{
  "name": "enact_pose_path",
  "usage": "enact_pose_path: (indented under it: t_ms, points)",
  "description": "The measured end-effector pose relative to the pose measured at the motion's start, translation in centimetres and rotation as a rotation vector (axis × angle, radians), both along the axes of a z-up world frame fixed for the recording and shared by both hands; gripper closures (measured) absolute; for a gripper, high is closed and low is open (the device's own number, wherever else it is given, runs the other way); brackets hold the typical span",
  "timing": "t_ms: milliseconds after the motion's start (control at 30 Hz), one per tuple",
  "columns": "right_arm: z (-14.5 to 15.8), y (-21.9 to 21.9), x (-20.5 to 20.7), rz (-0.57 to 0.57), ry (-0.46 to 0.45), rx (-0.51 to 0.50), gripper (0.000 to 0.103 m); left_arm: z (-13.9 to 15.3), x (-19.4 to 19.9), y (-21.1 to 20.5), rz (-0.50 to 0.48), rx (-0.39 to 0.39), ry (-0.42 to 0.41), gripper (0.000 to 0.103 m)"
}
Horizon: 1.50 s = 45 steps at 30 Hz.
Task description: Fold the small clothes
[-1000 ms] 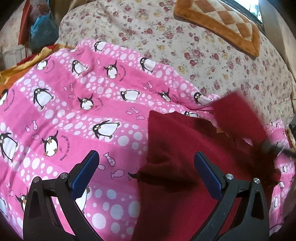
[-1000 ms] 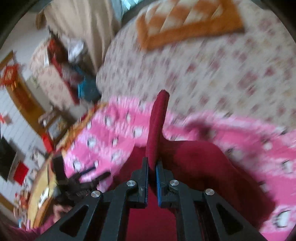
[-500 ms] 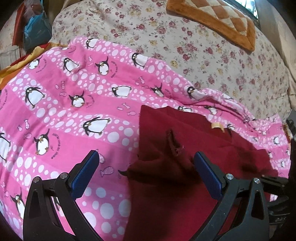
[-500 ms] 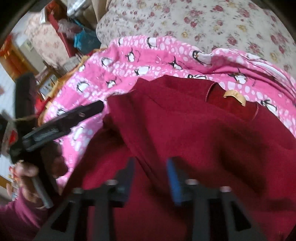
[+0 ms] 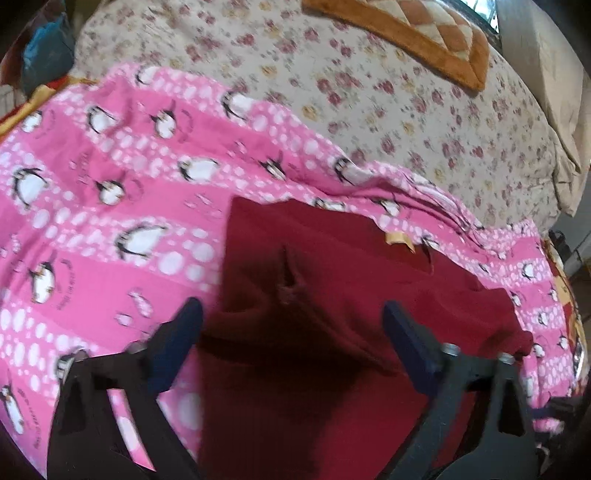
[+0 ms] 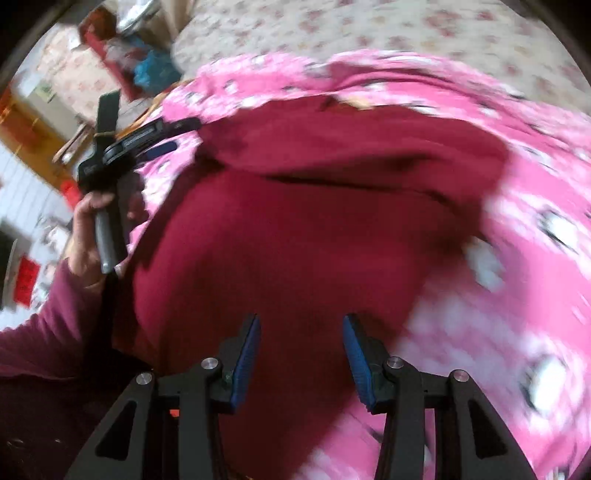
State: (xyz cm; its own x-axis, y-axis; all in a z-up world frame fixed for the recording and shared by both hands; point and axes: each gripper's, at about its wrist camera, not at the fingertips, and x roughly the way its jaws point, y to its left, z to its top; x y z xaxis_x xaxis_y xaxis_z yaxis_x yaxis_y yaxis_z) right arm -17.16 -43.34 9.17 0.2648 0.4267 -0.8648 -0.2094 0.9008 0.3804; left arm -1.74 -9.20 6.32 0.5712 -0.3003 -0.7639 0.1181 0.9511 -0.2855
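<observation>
I see a dark red garment [image 5: 332, 295] lying on a pink penguin-print blanket [image 5: 110, 206] spread over the bed [image 5: 406, 122], whose flowered cover shows beyond the blanket's far edge. My left gripper [image 5: 291, 339] hangs just above the garment's near left part with its jaws spread wide and nothing between them; the cloth directly below it falls into deep shadow, so I cannot make out how the folds run there. A short raised ridge of fabric stands up in the middle of the garment, and a small tan label [image 5: 399, 240] sits at its far edge. The garment's near edge is cut off by the frame in the left view.

In the right view, my right gripper [image 6: 301, 354] has its blue pads parted to a middling width over the garment [image 6: 295, 229], holding nothing. A layer of the cloth is folded over across the far part, with a dark gap under its edge. The blanket [image 6: 498, 295] on the right is badly smeared by blur, and its print is hard to read. At the left of that view I can see my hand [image 6: 90, 236] gripping the other tool's handle, with a dark red sleeve [image 6: 44, 332] behind it. An orange quilted mat [image 5: 424, 33] lies at the far end of the bed, partly cut off.
</observation>
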Motion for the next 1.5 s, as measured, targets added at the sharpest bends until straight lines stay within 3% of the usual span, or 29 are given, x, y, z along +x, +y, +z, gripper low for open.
enact_pose_path:
  t_ms: [33,67,100,167,200,400,467,533,633,700,900,967,1033,1067,1167,1200,1233,1267,1300,1400,1467,1500]
  points:
    - [0.3,-1.2,-0.2,-0.044,-0.014,0.000,0.059,-0.2,0.2,-0.3,-0.009,-0.005,0.020,0.035]
    - [0.6,-2.1,-0.3,-0.085,-0.031,-0.007,0.059,-0.5,0.5,-0.7,-0.022,-0.006,0.045,0.057]
    - [1.0,-3.3,-0.1,-0.146,-0.059,-0.028,0.059,-0.7,0.7,-1.1,-0.034,0.006,0.065,0.073]
    - [1.5,-4.6,0.7,-0.210,-0.099,-0.045,0.059,0.1,1.1,-1.9,-0.048,0.056,0.056,0.087]
    - [1.8,-5.0,1.4,-0.235,-0.134,-0.068,0.059,0.7,1.3,-2.1,-0.061,0.057,0.044,0.088]
    - [2.2,-3.2,5.5,-0.144,-0.231,-0.146,0.059,6.3,3.1,-2.7,-0.076,0.106,-0.081,0.089]
    - [1.9,-1.6,6.7,-0.089,-0.256,-0.199,0.073,7.0,3.3,-2.1,-0.056,0.110,-0.101,0.089]
    - [1.4,-0.7,7.0,-0.064,-0.256,-0.219,0.085,6.3,3.2,-1.2,-0.043,0.108,-0.086,0.089]
    - [0.0,-0.1,5.5,0.003,-0.192,-0.186,0.088,3.1,3.1,-0.5,-0.029,0.150,-0.014,0.089]
    - [-1.9,0.2,4.3,0.054,-0.111,-0.210,0.088,1.0,3.2,-0.1,-0.026,0.136,0.053,0.089]
    - [0.7,-2.3,2.6,-0.057,-0.155,-0.146,0.088,0.7,2.2,1.2,0.014,0.064,0.075,0.089]
    - [1.5,-3.7,3.3,-0.132,-0.167,-0.100,0.078,1.4,2.0,1.4,0.030,0.069,0.052,0.087]
    - [1.4,-5.0,4.9,-0.221,-0.167,-0.048,0.028,1.8,1.9,1.5,0.044,0.070,0.041,0.073]
    - [1.0,-5.4,5.6,-0.248,-0.163,-0.032,0.023,1.8,2.0,1.5,0.050,0.066,0.041,0.063]
    - [-1.9,-6.6,9.7,-0.366,-0.088,0.031,0.023,1.1,2.2,1.1,0.057,0.076,0.056,0.059]
    - [-2.9,-6.6,10.7,-0.390,-0.062,0.060,0.029,0.8,2.3,0.9,0.047,0.085,0.067,0.059]
    - [-3.7,-6.7,11.5,-0.400,-0.047,0.081,0.057,0.4,2.2,0.7,0.040,0.097,0.074,0.059]
    - [-4.3,-6.4,12.3,-0.398,-0.035,0.074,0.072,0.1,2.2,0.4,0.033,0.118,0.081,0.059]
    - [-4.2,-6.1,12.6,-0.389,-0.057,0.030,0.080,-0.3,2.1,0.2,0.030,0.140,0.083,0.059]
    - [-3.0,-5.1,12.5,-0.341,-0.149,-0.114,0.085,-1.5,2.0,-0.3,0.022,0.193,0.090,0.058]
    - [-3.9,-5.0,12.7,-0.329,-0.154,-0.257,0.085,-1.9,2.0,-0.9,0.020,0.224,0.086,0.057]
    - [-4.5,-5.0,12.8,-0.322,-0.144,-0.271,0.085,-1.9,1.9,-1.1,0.020,0.242,0.079,0.057]
